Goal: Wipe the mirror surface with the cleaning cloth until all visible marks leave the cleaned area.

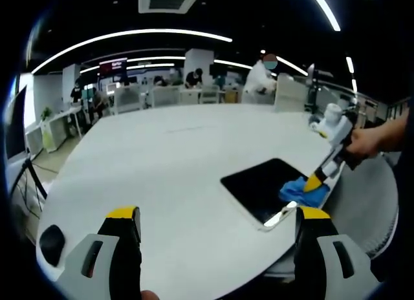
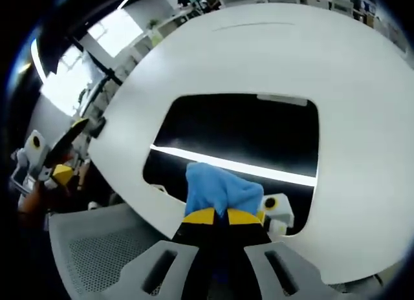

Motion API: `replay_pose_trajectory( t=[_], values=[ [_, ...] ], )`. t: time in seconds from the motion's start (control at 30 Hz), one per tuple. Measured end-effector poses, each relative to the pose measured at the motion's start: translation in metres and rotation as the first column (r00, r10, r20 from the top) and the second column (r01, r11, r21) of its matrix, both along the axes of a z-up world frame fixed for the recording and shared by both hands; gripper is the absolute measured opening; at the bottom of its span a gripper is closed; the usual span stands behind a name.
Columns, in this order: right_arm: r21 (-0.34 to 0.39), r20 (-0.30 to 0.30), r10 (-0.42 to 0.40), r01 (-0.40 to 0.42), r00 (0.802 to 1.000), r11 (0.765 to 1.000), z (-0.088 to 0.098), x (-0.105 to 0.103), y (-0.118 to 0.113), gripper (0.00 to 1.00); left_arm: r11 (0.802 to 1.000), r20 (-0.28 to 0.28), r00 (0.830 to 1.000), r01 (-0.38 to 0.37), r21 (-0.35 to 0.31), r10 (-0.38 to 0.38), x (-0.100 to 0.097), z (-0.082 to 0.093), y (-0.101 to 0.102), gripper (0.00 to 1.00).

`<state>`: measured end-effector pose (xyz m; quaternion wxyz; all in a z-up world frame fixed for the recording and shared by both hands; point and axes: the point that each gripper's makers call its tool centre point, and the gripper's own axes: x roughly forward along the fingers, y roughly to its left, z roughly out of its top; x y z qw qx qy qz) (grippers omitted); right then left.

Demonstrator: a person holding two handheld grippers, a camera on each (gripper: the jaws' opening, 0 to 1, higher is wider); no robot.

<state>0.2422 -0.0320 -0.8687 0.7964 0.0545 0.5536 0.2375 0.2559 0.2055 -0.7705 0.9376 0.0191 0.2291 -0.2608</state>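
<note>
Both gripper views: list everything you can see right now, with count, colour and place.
mirror: one, dark reflective, flat on the table near its edge
cleaning cloth: one, blue, pressed on the mirror's near edge
table: one, white, round
chair: one, grey mesh, beside the table
people: several, at background desks
person's hand: one, holding the right tool
left hand-held gripper: yellow-tipped, open, above the table
right hand-held gripper: yellow-tipped, shut on the cloth

Right gripper pinching, left gripper held apart

The right gripper (image 2: 214, 216) has its yellow-tipped jaws closed together on the blue cleaning cloth (image 2: 220, 190), and a hand (image 1: 363, 143) grips it near the tabletop's right edge. The left gripper (image 1: 217, 217) hovers over the tabletop's near edge with its jaws spread wide, holding nothing.
</note>
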Motion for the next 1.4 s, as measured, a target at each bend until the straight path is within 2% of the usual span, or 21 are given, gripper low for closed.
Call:
replay_pose_trajectory(
  t=[0.63, 1.03, 1.4],
  values=[
    [0.001, -0.005, -0.012, 0.012, 1.0, 1.0, 0.0, 0.0, -0.016, 0.0, 1.0, -0.002, 1.0, 0.008, 0.005, -0.008, -0.001, 0.0, 0.0, 0.99],
    [-0.009, -0.018, -0.046, 0.046, 0.999, 0.999, -0.001, -0.001, -0.042, 0.0, 1.0, -0.005, 1.0, 0.016, 0.008, -0.016, 0.0, 0.0, 0.0, 0.99],
    [-0.015, -0.024, -0.049, 0.049, 0.999, 0.999, -0.001, -0.002, -0.047, 0.0, 0.999, -0.008, 0.999, 0.035, 0.008, -0.035, 0.008, -0.001, -0.003, 0.99]
  ],
)
